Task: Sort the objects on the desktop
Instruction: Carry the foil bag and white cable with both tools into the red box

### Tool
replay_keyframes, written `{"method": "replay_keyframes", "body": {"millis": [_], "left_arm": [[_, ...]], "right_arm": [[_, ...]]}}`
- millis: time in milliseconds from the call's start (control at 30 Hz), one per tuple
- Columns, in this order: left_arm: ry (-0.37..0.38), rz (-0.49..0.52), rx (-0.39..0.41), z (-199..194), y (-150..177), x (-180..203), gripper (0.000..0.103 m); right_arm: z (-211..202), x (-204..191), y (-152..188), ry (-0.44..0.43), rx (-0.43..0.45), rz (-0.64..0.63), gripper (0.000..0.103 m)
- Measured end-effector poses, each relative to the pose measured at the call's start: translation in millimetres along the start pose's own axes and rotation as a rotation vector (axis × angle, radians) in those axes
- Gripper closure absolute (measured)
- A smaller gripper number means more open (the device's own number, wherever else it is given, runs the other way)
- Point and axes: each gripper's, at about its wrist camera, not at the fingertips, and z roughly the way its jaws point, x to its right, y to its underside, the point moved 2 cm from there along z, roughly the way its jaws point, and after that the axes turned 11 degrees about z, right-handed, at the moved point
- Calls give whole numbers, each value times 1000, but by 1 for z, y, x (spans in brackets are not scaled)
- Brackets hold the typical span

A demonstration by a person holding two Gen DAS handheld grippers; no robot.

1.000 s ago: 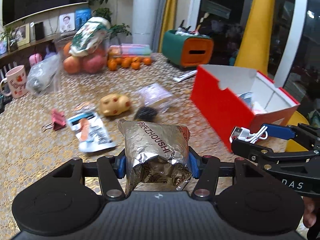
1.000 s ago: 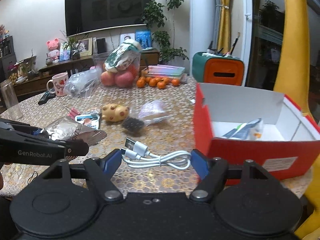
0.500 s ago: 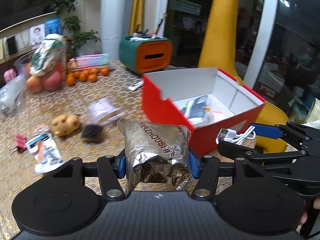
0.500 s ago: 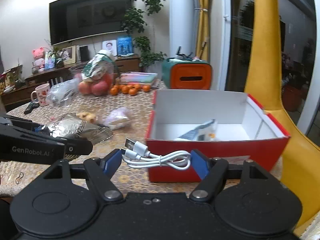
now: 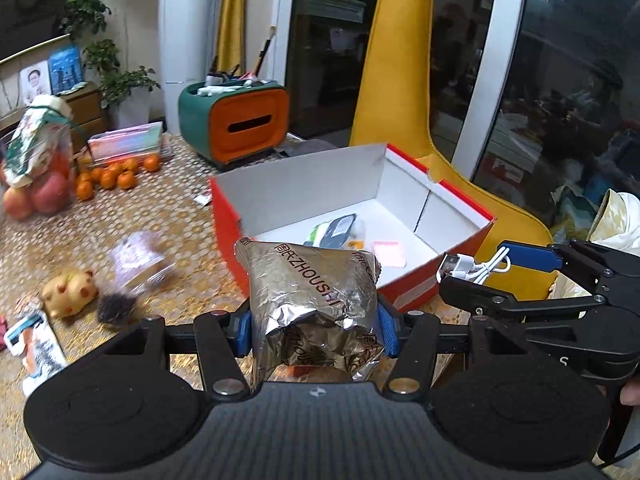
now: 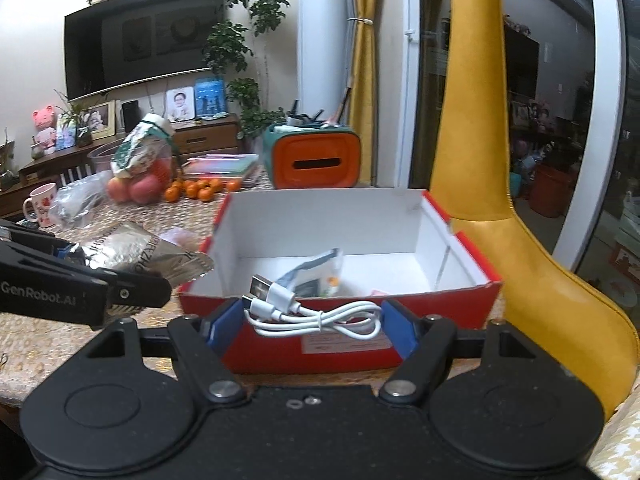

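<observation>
My left gripper (image 5: 314, 330) is shut on a crinkled silver foil packet (image 5: 312, 296) and holds it above the table, just in front of the near left corner of the red box (image 5: 228, 216). My right gripper (image 6: 314, 322) is shut on a coiled white USB cable (image 6: 312, 314) and holds it at the box's near red wall (image 6: 340, 344). The box is open and white inside, with a small packet (image 6: 320, 272) and a pink item (image 5: 386, 250) on its floor. Each gripper shows in the other's view: the right one (image 5: 492, 276) and the left one (image 6: 120, 280).
On the patterned table to the left lie a yellow spotted toy (image 5: 70, 292), a dark fuzzy ball (image 5: 116, 306), a clear bag (image 5: 138, 262), a snack packet (image 5: 32, 340), oranges (image 5: 108, 176) and apples (image 5: 36, 196). A green-orange tissue box (image 5: 236, 124) stands behind. A yellow chair (image 6: 520, 240) is at right.
Both grippers have moved right, toward the red box, carrying the foil packet and the cable. The box now looms closer and its inside shows more fully.
</observation>
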Motion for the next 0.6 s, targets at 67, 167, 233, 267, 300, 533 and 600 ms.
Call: {"method": "replay_keyframes", "body": {"millis": [67, 167, 233, 267, 300, 533, 600], "left_arm": [[4, 13, -1, 6, -9, 2, 47], [6, 29, -7, 16, -21, 4, 47], [11, 34, -14, 24, -29, 4, 47], [13, 37, -19, 29, -34, 5, 47], [15, 41, -25, 34, -37, 5, 47], [11, 58, -81, 75, -63, 3, 47], [7, 56, -105, 89, -70, 1, 47]], "right_arm": [[4, 7, -7, 9, 3, 3, 28], [10, 17, -16, 20, 7, 12, 28], [14, 23, -21, 26, 7, 15, 28], [17, 26, -24, 31, 8, 15, 28], [20, 28, -25, 34, 7, 15, 28], [40, 38, -41, 48, 8, 22, 28], [50, 42, -45, 39, -13, 21, 28]]}}
